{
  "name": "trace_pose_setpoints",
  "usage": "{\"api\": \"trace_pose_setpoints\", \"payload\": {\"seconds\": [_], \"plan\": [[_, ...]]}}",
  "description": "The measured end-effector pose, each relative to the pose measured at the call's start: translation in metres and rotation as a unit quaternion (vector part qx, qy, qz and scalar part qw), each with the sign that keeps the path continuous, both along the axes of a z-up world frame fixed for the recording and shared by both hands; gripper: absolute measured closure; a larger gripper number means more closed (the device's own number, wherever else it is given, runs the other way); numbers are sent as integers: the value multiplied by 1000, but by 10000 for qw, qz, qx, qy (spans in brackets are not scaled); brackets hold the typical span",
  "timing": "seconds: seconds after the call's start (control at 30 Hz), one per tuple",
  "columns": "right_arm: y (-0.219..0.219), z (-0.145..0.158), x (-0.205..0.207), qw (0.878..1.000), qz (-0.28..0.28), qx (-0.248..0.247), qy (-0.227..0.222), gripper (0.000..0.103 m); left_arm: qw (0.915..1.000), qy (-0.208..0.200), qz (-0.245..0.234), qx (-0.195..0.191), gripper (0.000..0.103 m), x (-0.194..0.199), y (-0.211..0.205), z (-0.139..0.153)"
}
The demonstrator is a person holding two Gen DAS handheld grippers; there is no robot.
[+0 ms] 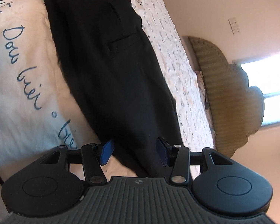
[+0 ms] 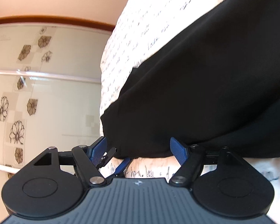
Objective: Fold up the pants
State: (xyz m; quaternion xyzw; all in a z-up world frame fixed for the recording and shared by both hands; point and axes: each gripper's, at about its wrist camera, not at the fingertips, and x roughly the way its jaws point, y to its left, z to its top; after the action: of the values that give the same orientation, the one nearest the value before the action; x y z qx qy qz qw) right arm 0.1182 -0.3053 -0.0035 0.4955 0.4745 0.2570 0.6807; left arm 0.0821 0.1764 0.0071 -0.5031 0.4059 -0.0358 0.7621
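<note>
Black pants (image 1: 110, 71) lie lengthwise on a white bedcover (image 1: 22, 93) printed with blue script, the waist and back pockets at the far end. My left gripper (image 1: 134, 152) hovers over the near leg, open, its blue pads (image 1: 107, 151) either side of the cloth and not pressing it. In the right wrist view a bulging edge of the pants (image 2: 205, 85) reaches down between the blue pads (image 2: 178, 149) of my right gripper (image 2: 138, 149). Its jaws stand wide and the pad faces show bare. Under the cloth edge sits a small black and blue part (image 2: 121, 165); what it belongs to is unclear.
A woven headboard (image 1: 229, 93) stands past the bed's right side, with a bright window (image 1: 270, 93) and a wall switch (image 1: 234, 26) behind. In the right wrist view a glossy cupboard door with flower prints (image 2: 37, 93) lies left of the bed's edge (image 2: 110, 74).
</note>
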Motion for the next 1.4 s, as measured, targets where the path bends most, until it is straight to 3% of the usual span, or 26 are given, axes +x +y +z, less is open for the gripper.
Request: {"api": "trace_pose_setpoints", "payload": {"seconds": [0.13, 0.33, 0.4, 0.43, 0.6, 0.63, 0.73, 0.9, 0.97, 1.07, 1.2, 1.3, 1.33, 1.37, 1.4], "plan": [[-24, 1, -8, 9993, -360, -62, -28, 28, 9991, 12, -33, -413, 49, 8, -1, 0], [-57, -3, -26, 9959, -890, -161, 52, 28, 9996, 126, -22, -234, 48, 23, -9, -7], [-66, -4, -31, 9941, -1061, -214, 50, 28, 9999, 117, -5, 41, 64, 25, -14, -5], [-71, -5, -33, 9927, -1181, -234, 58, 28, 9997, 91, -56, 236, 87, 25, -17, -2], [-87, -9, -41, 9866, -1552, -449, 240, 28, 9996, 63, -173, 225, 90, 28, -16, 0], [-88, -12, -41, 9861, -1576, -431, 291, 28, 9996, 52, -177, 235, 98, 27, -15, 0], [-81, -18, -33, 9856, -1562, -483, 428, 28, 9997, -70, -198, 117, 100, 25, -15, 5], [-66, -28, -12, 9896, -1341, 3, 516, 28, 9995, -243, -203, -61, 100, 26, -10, 16], [-52, -38, -6, 9914, -1058, 211, 737, 28, 9993, -297, -232, -70, 100, 25, -9, 20], [-24, -42, 3, 9940, -749, 382, 702, 28, 9990, -352, -281, -79, 100, 24, -9, 25], [-8, -52, 12, 9883, -961, 1021, 602, 24, 9990, -323, -290, -46, 100, 23, -10, 25], [-5, -57, 16, 9822, -1372, 1183, 498, 26, 9993, -238, -287, -62, 100, 22, -7, 21], [-8, -56, 11, 9791, -1549, 1258, 397, 34, 9993, -202, -293, -69, 100, 21, -6, 20], [-11, -53, 9, 9784, -1660, 1209, 241, 70, 9994, -176, -307, -64, 100, 21, -6, 18], [-13, -46, 6, 9806, -1726, 930, 74, 90, 9993, -158, -322, -42, 99, 21, -5, 16]]}}
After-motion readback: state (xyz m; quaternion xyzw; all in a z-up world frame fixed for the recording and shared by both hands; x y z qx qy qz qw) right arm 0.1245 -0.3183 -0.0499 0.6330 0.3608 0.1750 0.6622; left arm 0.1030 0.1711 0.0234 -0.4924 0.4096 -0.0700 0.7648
